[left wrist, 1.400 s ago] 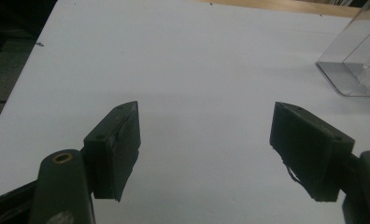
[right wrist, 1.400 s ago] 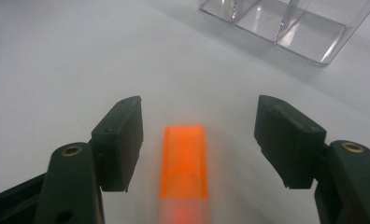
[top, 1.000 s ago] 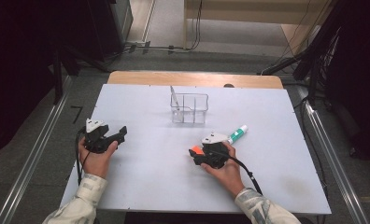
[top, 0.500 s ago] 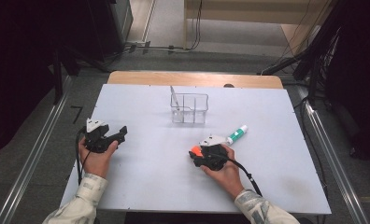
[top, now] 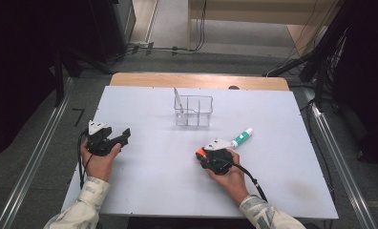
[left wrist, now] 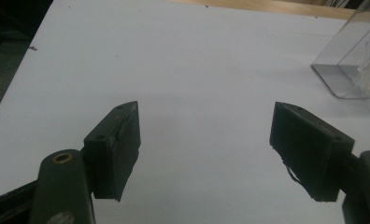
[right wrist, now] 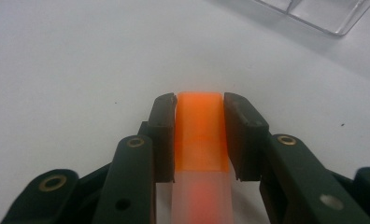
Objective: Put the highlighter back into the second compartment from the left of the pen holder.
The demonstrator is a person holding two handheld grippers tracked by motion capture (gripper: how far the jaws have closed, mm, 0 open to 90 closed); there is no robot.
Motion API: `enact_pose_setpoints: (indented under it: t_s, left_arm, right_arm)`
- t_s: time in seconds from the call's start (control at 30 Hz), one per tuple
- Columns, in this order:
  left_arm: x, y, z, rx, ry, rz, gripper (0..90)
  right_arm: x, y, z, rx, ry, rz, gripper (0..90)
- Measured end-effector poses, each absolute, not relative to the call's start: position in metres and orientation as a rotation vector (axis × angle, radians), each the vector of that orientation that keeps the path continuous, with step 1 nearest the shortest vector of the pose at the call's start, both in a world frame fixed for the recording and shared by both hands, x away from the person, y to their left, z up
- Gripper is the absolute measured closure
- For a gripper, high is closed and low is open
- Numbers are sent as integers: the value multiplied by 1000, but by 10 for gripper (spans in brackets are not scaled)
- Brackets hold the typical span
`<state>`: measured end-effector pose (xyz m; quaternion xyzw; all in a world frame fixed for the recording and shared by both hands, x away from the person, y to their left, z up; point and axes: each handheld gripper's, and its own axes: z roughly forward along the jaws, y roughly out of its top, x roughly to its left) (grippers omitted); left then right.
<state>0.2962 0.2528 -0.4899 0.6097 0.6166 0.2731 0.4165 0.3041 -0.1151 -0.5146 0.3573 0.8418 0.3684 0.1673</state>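
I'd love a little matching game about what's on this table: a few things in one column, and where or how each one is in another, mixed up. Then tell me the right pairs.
Things:
1. left gripper
2. right gripper
3. clear box
4. green-and-white tube

States or places:
A. stands at the far middle of the table
B. lies on the table just beyond the right hand
C. jaws wide apart, nothing between them
D. jaws closed on an orange block

Pairs: 1-C, 2-D, 3-A, 4-B
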Motion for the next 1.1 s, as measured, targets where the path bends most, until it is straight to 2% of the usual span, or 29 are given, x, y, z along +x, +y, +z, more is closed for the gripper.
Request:
enact_pose_setpoints:
  t_s: [0.43,1.1]
  left_arm:
    - [298,252,-490,1531,1542,680,253]
    - [298,253,-490,1528,1543,681,252]
  right_arm:
    - [305,-115,-513,1020,2401,1055,651]
    - [318,-127,-488,1076,2338,1174,651]
